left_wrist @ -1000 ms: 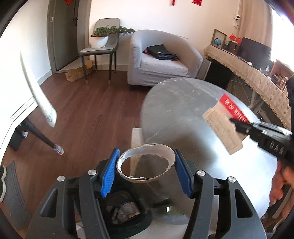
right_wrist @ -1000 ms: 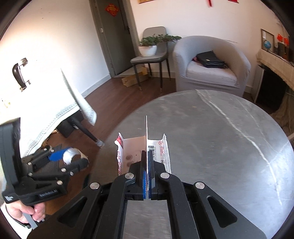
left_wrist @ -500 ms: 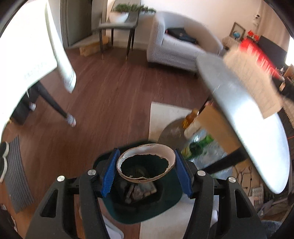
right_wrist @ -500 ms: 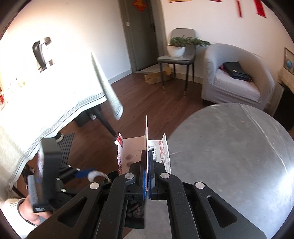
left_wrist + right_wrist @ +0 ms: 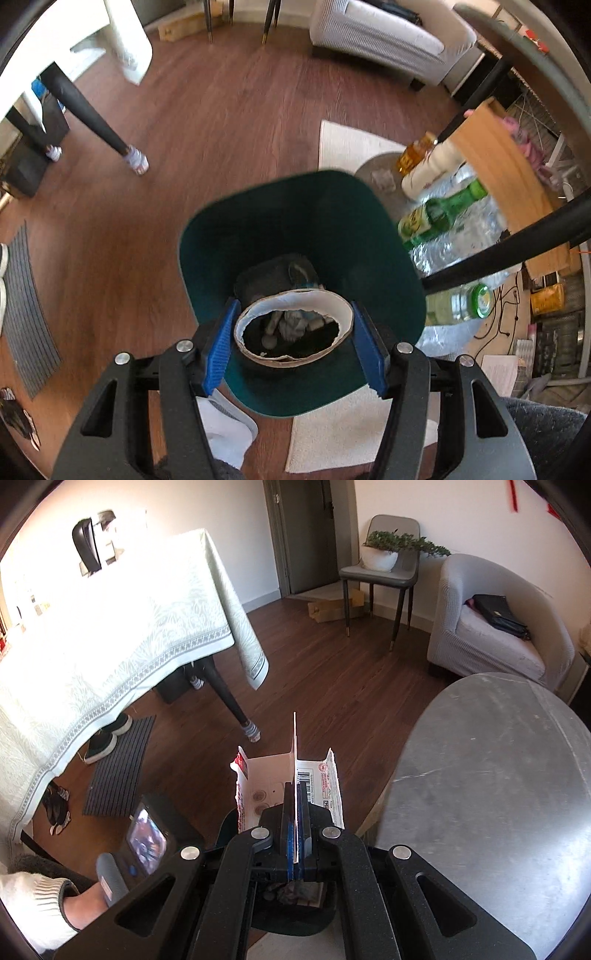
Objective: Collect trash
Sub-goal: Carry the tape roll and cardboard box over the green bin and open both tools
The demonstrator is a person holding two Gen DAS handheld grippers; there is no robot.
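My left gripper (image 5: 293, 341) is shut on a torn cardboard ring (image 5: 343, 317), its blue pads pressing both sides. It hangs right over a dark green trash bin (image 5: 332, 229) on the floor, with crumpled litter showing through the ring. My right gripper (image 5: 295, 812) is shut on a flattened white carton (image 5: 266, 779) with red print and a barcode, held upright beside the round grey table (image 5: 498, 794). Below it a bit of the bin (image 5: 295, 919) shows. A hand in a white sleeve (image 5: 33, 904) holds the left tool's handle at lower left.
Bottles (image 5: 436, 214) and clear plastic lie right of the bin beside black table legs (image 5: 517, 254). A white mat (image 5: 332, 435) lies under the bin. A cloth-covered table (image 5: 103, 635), a grey chair (image 5: 388, 565) and an armchair (image 5: 491, 627) stand on the wood floor.
My left gripper sank from table height and tipped downward over the bin, still holding the ring. My right gripper swung left off the table toward the bin with the carton.
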